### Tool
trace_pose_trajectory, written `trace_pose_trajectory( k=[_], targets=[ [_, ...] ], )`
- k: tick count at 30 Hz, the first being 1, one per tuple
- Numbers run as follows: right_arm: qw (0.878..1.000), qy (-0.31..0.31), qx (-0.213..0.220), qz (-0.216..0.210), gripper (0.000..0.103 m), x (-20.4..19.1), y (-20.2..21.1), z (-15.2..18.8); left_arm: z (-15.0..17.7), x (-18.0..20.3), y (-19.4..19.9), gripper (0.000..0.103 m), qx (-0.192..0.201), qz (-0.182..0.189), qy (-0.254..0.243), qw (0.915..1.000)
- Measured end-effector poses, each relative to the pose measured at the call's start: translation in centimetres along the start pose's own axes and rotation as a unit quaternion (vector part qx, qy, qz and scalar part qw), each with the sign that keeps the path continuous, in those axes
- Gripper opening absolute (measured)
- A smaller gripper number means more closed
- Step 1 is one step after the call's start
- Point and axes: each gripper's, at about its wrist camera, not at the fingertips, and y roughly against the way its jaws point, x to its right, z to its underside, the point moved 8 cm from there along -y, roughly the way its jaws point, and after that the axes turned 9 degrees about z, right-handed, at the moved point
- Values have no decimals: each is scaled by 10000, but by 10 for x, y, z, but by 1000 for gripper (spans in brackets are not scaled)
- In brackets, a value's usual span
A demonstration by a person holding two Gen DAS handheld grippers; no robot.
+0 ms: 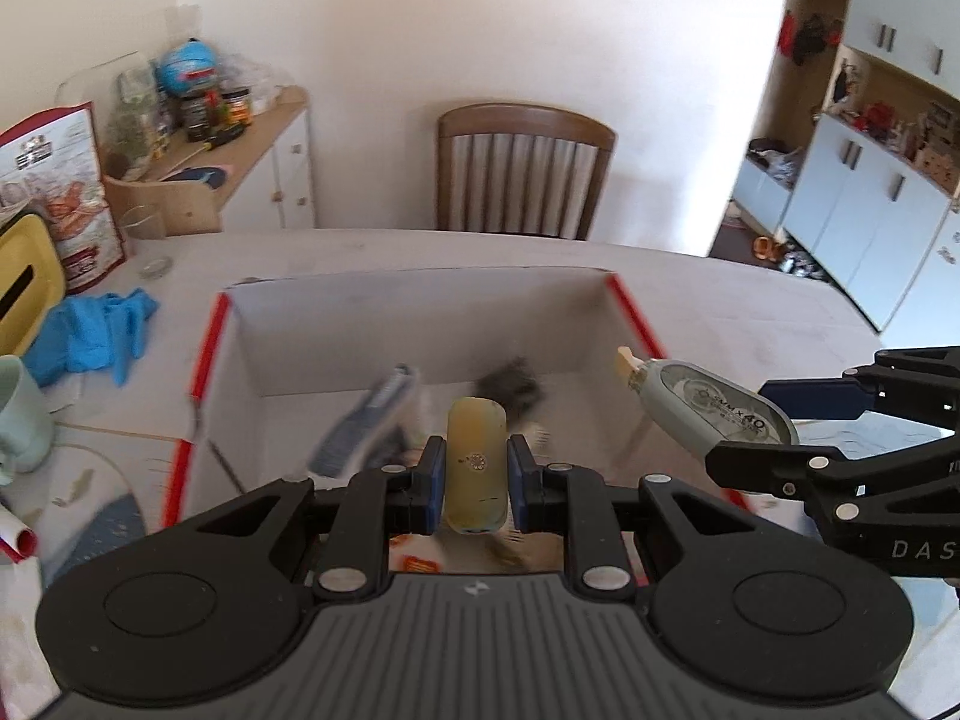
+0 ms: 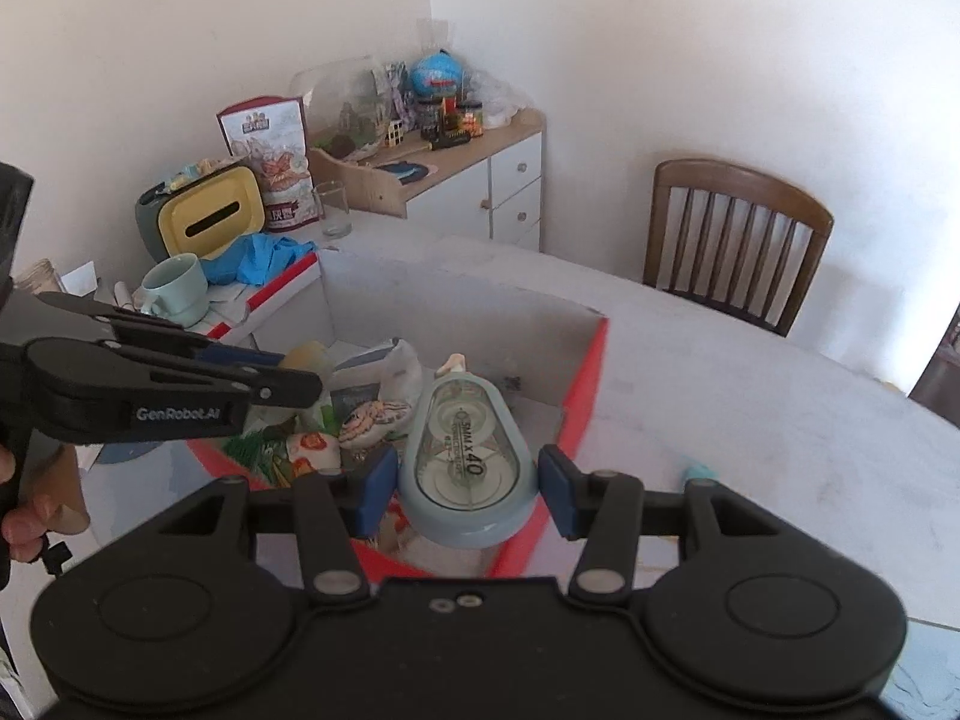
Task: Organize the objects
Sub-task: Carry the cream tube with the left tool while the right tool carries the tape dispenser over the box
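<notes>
A white cardboard box [image 1: 420,312] with red edges stands on the table and holds several small items. My left gripper [image 1: 477,471] is shut on a small yellowish oblong object [image 1: 476,456], held above the box's near side. My right gripper [image 2: 468,480] holds a pale blue correction tape dispenser [image 2: 465,462] over the box [image 2: 585,360]; its pads stand a little apart from the dispenser's sides in the right wrist view. The dispenser also shows in the left wrist view [image 1: 708,405], in the right gripper [image 1: 798,426] above the box's right edge. The left gripper shows at the left of the right wrist view [image 2: 300,372].
A blue glove [image 1: 96,330], a yellow tissue box [image 2: 207,213], a pale green mug [image 2: 174,288], a snack bag [image 2: 276,162] and a glass [image 2: 333,207] sit at the table's left. A wooden chair [image 1: 522,168] stands behind the table. A cluttered cabinet [image 2: 480,168] stands by the wall.
</notes>
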Motion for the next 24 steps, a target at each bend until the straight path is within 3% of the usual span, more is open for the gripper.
trace_pose_trajectory(
  k=[11, 24],
  targets=[
    [9987, 185, -464, 44, 50, -29, -63, 0, 12, -46, -42, 20, -541, -132, 202, 9982],
    [9958, 480, -773, 104, 50, -46, -96, 9, 23, -48, -70, 20, -1004, -64, 157, 9948]
  ],
)
